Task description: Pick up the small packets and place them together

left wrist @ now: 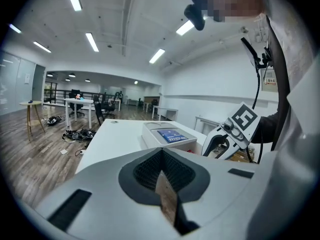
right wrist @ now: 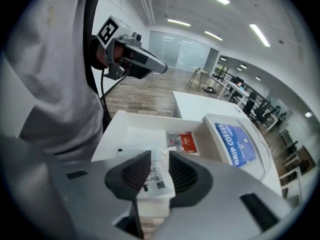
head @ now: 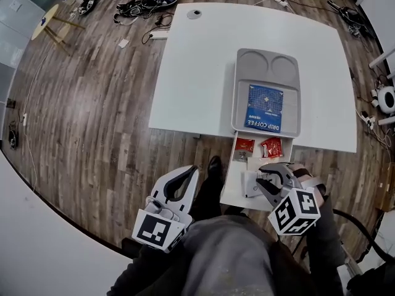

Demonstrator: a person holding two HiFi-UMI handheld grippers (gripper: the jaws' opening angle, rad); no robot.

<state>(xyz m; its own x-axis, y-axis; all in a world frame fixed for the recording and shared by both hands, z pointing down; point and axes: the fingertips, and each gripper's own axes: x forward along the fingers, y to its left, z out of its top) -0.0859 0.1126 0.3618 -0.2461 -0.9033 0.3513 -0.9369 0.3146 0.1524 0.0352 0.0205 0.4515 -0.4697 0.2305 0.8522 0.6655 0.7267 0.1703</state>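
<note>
Over tray (right wrist: 131,126) | right gripper (right wrist: 160,158) fingers clamp white packet (right wrist: 157,181), unclear from head view | left gripper (left wrist: 161,160) closed

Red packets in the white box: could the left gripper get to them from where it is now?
Probably yes. The red packets lie uncovered at the far end of the white box, and the left gripper hangs off its left side; the right gripper is at the near end.

Two red packets (head: 245,144), one white packet (right wrist: 156,178), one tray (head: 237,91) (one coffee box (head: 264,108)).
</note>
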